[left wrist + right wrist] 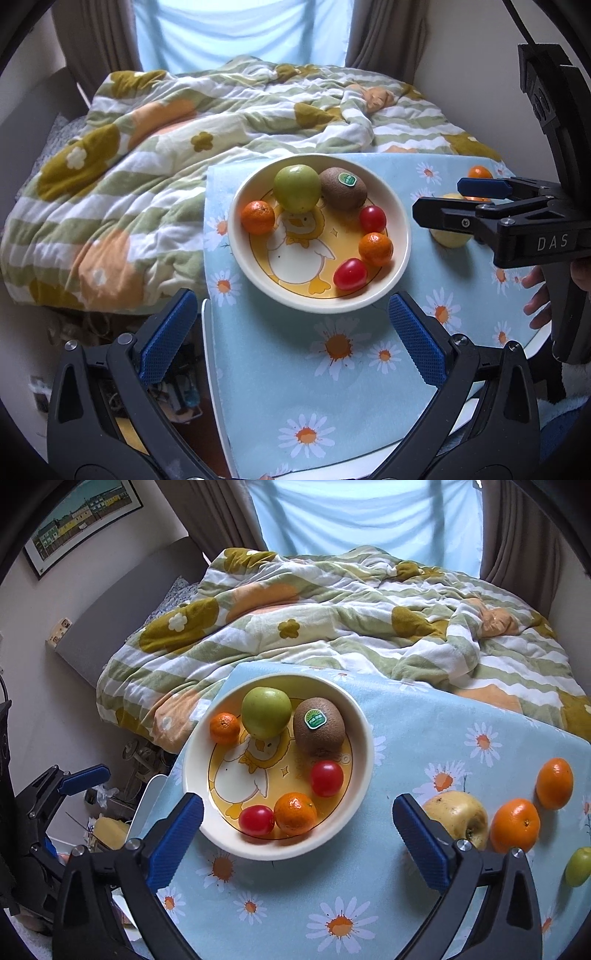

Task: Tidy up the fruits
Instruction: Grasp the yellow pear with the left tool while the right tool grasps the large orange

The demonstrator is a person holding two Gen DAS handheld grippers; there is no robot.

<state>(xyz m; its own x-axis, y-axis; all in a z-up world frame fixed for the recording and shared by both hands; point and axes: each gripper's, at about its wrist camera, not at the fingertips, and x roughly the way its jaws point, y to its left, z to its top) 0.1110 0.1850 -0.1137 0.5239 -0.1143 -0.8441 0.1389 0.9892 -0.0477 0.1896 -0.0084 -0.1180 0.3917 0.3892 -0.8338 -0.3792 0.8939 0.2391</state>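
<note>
Both the left gripper [291,328] and right gripper [297,836] gape empty. The yellow apple [458,818], at the bowl's [364,738] four o'clock, is partly hidden behind a gripper finger.

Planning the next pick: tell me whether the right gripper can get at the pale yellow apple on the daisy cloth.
Probably yes. The right gripper is open and empty, and the pale yellow apple lies just beside its right finger, with only an orange mandarin touching its far side.
</note>
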